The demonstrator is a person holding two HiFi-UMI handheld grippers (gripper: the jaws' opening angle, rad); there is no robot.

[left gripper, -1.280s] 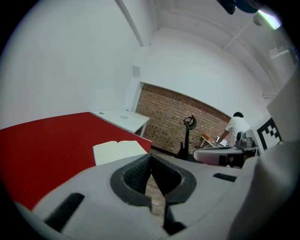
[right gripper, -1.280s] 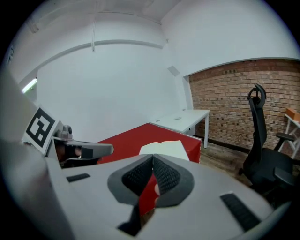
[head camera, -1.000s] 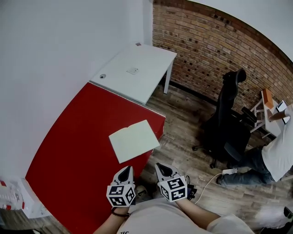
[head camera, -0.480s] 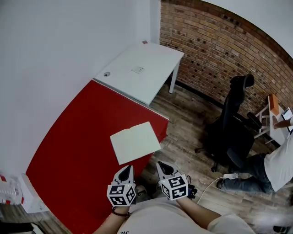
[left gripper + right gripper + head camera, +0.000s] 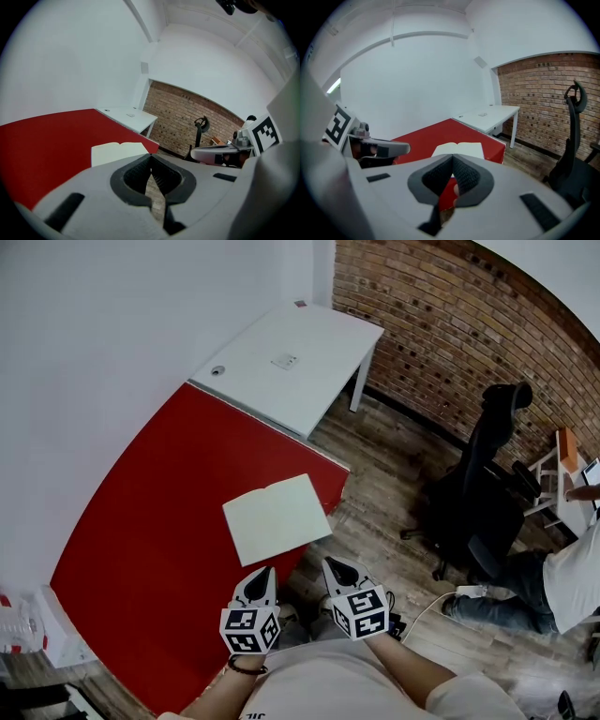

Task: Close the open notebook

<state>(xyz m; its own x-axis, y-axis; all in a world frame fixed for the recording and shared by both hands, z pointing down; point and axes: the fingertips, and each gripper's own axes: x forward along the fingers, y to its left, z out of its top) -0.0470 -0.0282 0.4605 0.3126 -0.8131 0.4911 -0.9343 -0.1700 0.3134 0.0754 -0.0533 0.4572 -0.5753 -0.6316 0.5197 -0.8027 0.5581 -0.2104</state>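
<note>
The open notebook [image 5: 277,518] lies flat with cream pages up, at the near right corner of the red table [image 5: 150,521]. It also shows in the left gripper view [image 5: 117,152] and the right gripper view [image 5: 459,149]. My left gripper [image 5: 265,575] hovers just short of the notebook's near edge, shut and empty. My right gripper [image 5: 330,564] is beside it, off the table's edge over the floor, also shut with nothing in it. In the gripper views the left gripper [image 5: 150,158] and right gripper [image 5: 452,158] have their tips together.
A white desk [image 5: 291,362] adjoins the red table's far end. A black office chair [image 5: 492,493] stands on the wood floor by the brick wall [image 5: 469,324]. A seated person [image 5: 562,577] is at the right edge. A white cable [image 5: 441,601] lies on the floor.
Both grippers have moved a little forward towards the notebook's near edge. The notebook has not moved and both stay shut.
</note>
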